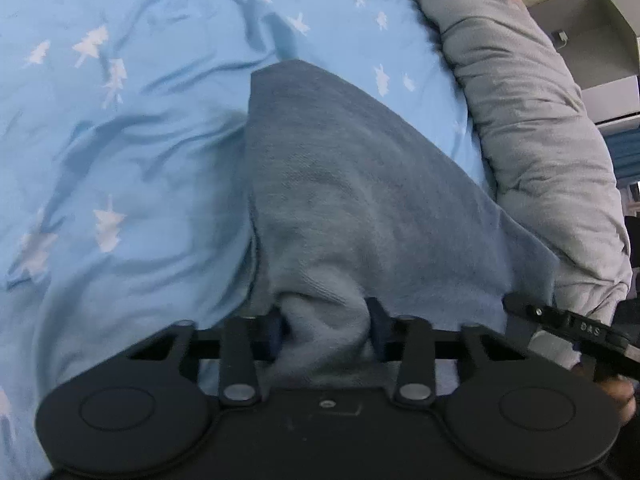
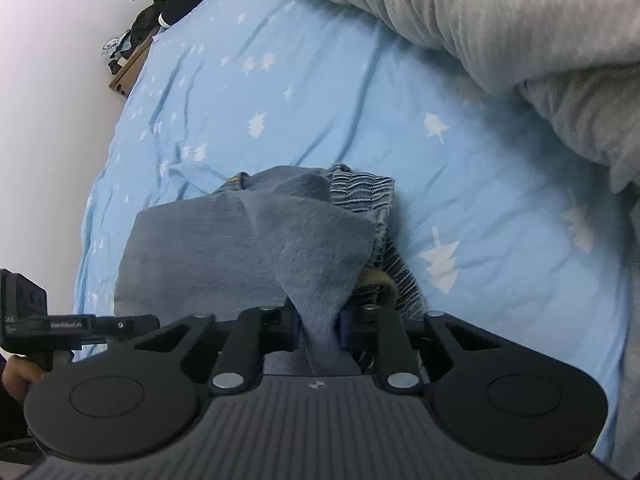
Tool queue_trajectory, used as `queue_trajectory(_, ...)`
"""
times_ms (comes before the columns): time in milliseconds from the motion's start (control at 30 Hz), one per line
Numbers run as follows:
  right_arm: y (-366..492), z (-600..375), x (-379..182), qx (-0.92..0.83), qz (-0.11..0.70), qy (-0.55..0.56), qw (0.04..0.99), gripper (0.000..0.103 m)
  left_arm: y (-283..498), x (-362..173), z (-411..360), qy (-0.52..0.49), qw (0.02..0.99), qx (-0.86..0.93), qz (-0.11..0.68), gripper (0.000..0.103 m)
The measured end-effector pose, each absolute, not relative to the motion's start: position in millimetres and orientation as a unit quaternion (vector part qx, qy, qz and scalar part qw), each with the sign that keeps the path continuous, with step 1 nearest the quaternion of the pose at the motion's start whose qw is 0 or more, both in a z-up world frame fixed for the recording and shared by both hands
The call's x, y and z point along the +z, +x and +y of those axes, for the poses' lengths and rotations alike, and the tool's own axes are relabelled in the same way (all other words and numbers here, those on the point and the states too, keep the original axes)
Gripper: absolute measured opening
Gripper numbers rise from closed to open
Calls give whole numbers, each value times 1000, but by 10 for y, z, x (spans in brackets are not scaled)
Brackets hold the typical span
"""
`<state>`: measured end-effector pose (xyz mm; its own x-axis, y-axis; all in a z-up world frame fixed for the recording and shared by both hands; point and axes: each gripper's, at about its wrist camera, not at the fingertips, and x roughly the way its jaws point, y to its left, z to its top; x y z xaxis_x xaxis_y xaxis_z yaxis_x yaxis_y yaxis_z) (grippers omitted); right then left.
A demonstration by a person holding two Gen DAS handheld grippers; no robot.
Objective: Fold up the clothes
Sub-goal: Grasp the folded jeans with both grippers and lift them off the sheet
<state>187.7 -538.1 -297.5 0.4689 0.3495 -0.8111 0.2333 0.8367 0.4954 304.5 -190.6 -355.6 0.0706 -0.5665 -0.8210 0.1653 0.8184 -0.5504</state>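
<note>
A grey-blue knitted garment (image 1: 344, 184) lies on a light blue bedsheet (image 1: 120, 140) printed with white trees. In the left wrist view my left gripper (image 1: 326, 326) is shut on a bunched fold of this garment, and the cloth rises from the jaws toward a far corner. In the right wrist view my right gripper (image 2: 320, 330) is shut on another pinched fold of the grey-blue garment (image 2: 312, 248), lifted into a peak. A ribbed striped hem (image 2: 360, 192) shows behind the peak. The other gripper's body (image 2: 60, 324) sits at the left edge of the right wrist view.
A grey quilt (image 1: 532, 120) lies bunched along the right side of the bed, seen also as the grey quilt (image 2: 500, 20). Dark clothes (image 2: 168, 12) and a wooden edge (image 2: 132, 68) sit by the white wall at the bed's far left. A grey box (image 1: 592, 28) stands beyond the quilt.
</note>
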Motion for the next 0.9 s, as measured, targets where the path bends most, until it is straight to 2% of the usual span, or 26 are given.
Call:
queue_trajectory(100,1780,-5312,-2763,20,507,281,815,13,2960,-3370,-1914,-156,724,-257,620,23)
queue_trajectory(233,1652,-5269,-2427,1,485,286,827,12,2873,-2994,-1902,-161,732,-278,601,21)
queue_trajectory(633,959,-5461,-1178,-6,421,294,858,12,2674,-1673,-2196,-178,738,-345,552,20)
queue_trajectory(900,514,-5862,-414,2,361,292,886,12,2284,-711,-2782,-157,750,-393,508,20)
